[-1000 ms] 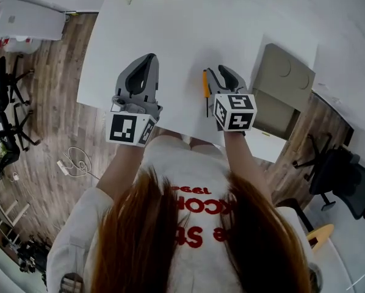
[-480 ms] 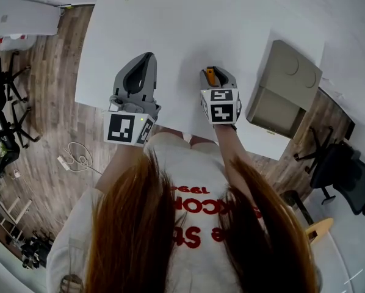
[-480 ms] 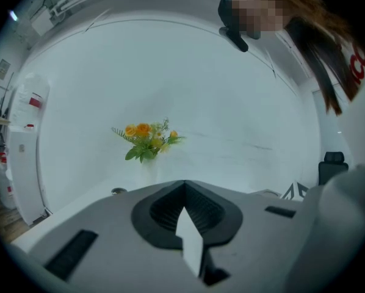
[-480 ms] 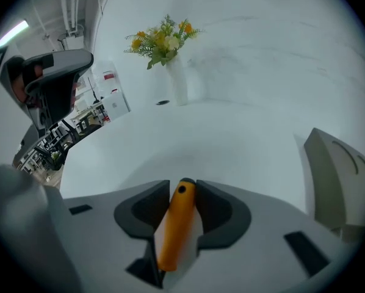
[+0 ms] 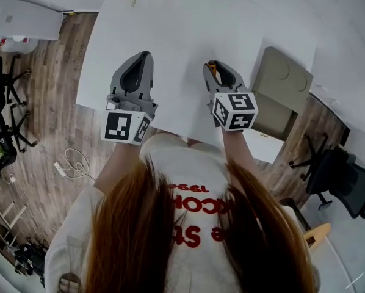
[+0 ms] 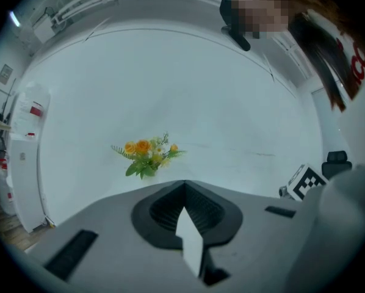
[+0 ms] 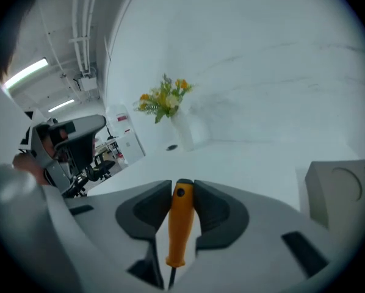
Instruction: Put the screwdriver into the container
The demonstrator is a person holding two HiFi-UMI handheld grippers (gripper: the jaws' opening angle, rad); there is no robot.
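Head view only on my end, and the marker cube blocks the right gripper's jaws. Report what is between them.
Observer: An orange-handled screwdriver stands between the jaws of the right gripper. They are closing, with the pads against its handle.
Operator: Give me its orientation.
Observer: The handle's butt end sits at the jaw tips. The dark shaft points back toward the gripper's body.
Operator: Now the left one.
Observer: The left gripper has its jaws together with nothing between them, aimed at the flowers.
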